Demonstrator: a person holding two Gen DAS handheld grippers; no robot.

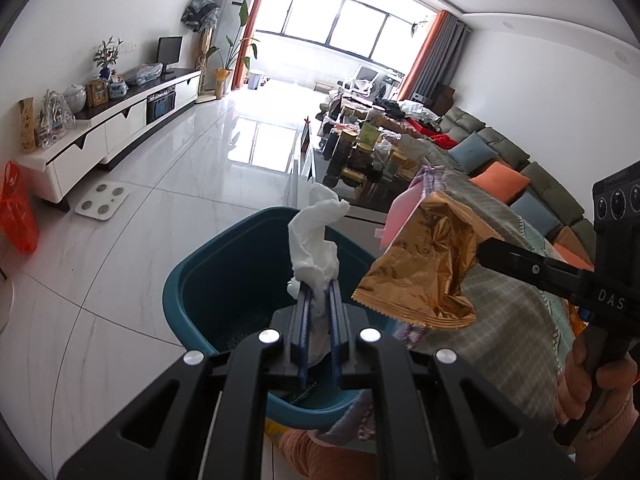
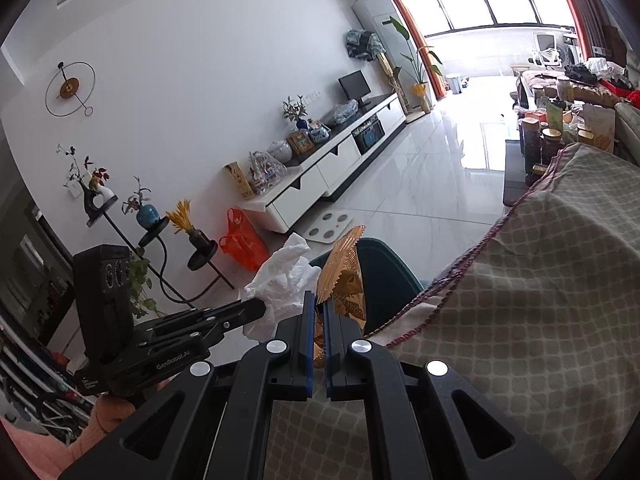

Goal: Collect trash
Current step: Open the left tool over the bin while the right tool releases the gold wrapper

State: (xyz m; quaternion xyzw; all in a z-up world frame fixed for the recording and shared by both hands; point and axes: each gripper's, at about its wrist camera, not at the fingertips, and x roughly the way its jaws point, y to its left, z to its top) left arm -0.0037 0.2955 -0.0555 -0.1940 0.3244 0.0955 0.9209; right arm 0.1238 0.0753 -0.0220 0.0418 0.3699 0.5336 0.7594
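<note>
Left wrist view | left tool [image 1: 318, 292] clamps tissue [image 1: 314, 240] above teal bin [image 1: 224, 264] | right tool [image 2: 318, 304] pinches gold wrapper [image 1: 424, 264] beside rim | risk: wrapper, released now, falls outside bin.

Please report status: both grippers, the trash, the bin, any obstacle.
Left gripper shut on white tissue, above teal bin. Right gripper shut on gold wrapper, beside the bin, over checked cloth. Nothing blocks the bin opening.
</note>
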